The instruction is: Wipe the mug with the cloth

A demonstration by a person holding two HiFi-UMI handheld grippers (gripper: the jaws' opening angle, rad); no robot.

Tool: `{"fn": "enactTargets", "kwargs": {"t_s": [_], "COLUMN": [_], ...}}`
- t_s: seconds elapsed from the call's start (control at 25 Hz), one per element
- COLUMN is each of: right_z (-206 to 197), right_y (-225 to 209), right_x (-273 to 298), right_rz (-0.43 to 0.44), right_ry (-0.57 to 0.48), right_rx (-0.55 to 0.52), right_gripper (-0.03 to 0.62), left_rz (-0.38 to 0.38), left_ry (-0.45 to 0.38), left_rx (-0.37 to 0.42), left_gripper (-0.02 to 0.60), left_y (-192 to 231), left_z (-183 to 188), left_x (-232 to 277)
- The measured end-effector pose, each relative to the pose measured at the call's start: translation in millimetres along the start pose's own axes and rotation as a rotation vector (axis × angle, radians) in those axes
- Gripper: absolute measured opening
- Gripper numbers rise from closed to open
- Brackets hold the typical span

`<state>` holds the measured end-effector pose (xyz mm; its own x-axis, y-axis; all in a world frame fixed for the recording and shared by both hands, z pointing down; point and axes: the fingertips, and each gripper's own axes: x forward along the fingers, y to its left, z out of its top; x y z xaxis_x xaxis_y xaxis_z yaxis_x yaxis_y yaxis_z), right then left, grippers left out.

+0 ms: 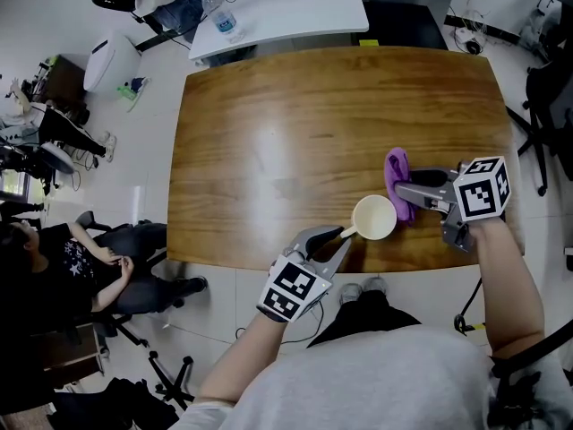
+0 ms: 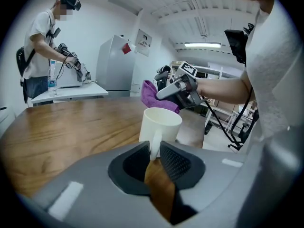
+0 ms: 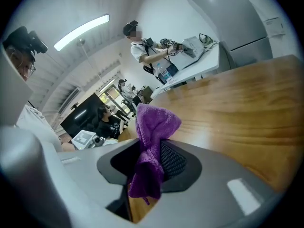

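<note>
The left gripper [image 2: 155, 152] is clamped narrow on the handle [image 2: 155, 140] of the white mug [image 1: 373, 217]. The mug's body stands straight ahead of its jaws, mouth up. The gripper hides the base, so I cannot tell whether the mug rests on the wooden tabletop [image 1: 269, 150].

The right gripper [image 3: 151, 148] pinches a purple cloth [image 3: 154, 120] between its pads. A bunch of fabric stands up past the fingertips and a tail hangs below them. In the head view that bunch sits at the right gripper's tip, just beside the side of the mug opposite the handle; contact cannot be confirmed.

I judge the step in hand as bringing the cloth to the mug, with the wiping itself about to begin or barely begun. The next move calls for pressing the loose bunch against the mug's wall or rim and sweeping it around, while the left gripper steadies the handle against that push.
</note>
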<state>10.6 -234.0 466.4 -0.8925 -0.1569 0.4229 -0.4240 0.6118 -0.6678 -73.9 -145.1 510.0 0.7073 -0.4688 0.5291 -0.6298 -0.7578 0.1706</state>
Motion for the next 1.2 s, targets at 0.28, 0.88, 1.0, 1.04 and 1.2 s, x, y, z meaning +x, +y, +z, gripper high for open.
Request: {"fn": "enactTargets", "kwargs": {"t_s": [0.28,0.88,1.0,1.04,1.2], "right_z": [5,-50,-54,-54,-59], "right_y": [-2,-38,-40,-39,-34], "right_x": [16,41,43,43,40], "right_rz": [0.044,-0.061,-0.067,-0.062,-0.048], "right_ry": [0.001,0.208,0.213,0.211,0.213], "right_rx": [0.033,0.003,0.005,0.01,0.007], "right_gripper": [0.129,0.127,0.127,0.127,0.127], "left_rz": [0.011,0.033,0.033,0.035,0.056], "left_ry": [-0.001,-0.013,-0.018,-0.02,-0.032], "left_rx": [-0.007,-0.03,-0.037,-0.039,-0.035], "left_gripper": [0.061,0.064,0.064,0.064,0.064], "left_y": [2,13,16,17,24], "left_z": [0,1,2,3,3], "left_x": [0,0,-1,-1,-2]}}
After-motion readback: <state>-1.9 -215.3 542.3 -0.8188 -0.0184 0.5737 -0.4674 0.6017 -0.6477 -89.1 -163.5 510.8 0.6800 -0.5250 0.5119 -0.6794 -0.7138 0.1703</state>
